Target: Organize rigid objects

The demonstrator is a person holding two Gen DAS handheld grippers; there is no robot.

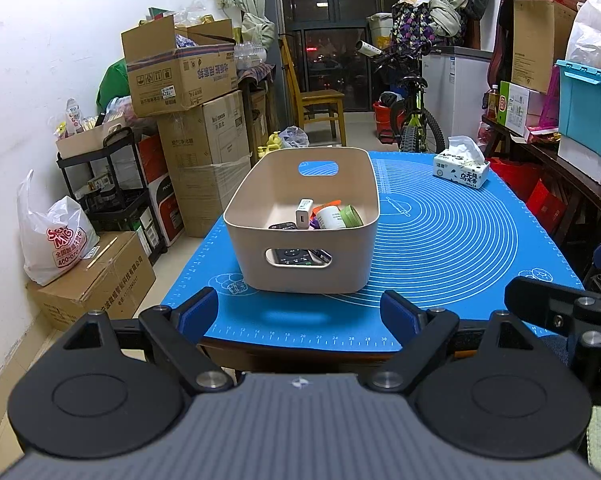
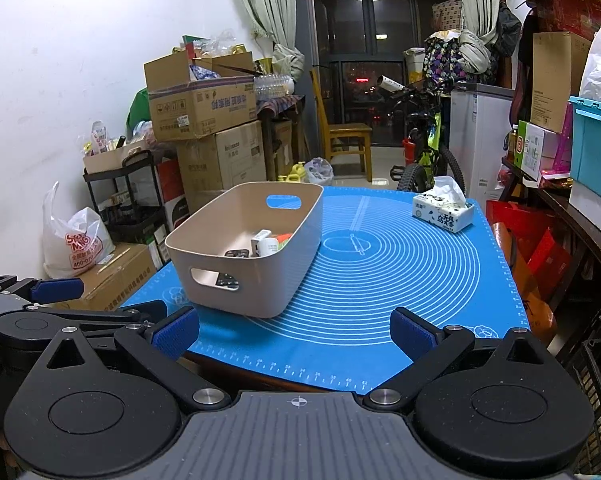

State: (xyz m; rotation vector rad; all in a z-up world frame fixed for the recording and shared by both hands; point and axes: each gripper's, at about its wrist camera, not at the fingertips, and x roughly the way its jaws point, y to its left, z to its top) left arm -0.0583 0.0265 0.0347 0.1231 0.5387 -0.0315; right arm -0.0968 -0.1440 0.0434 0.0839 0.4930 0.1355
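A beige plastic bin [image 1: 300,268] with cut-out handles stands on the blue mat [image 1: 440,240], left of the mat's middle; it also shows in the right wrist view [image 2: 260,280]. Inside lie a white charger [image 1: 303,213], a white jar [image 1: 329,217], a green lid [image 1: 351,216], something orange and a black remote [image 1: 292,258] seen through the handle hole. My left gripper [image 1: 300,314] is open and empty, just short of the table's near edge, in front of the bin. My right gripper [image 2: 294,332] is open and empty, to the right of the bin.
A tissue box [image 1: 460,168] sits at the mat's far right corner, also in the right wrist view [image 2: 444,210]. Cardboard boxes [image 1: 188,120] and a black cart [image 1: 112,184] stand left of the table. A bicycle [image 1: 412,116] and chair [image 1: 316,104] stand behind it. Shelves [image 1: 560,140] line the right.
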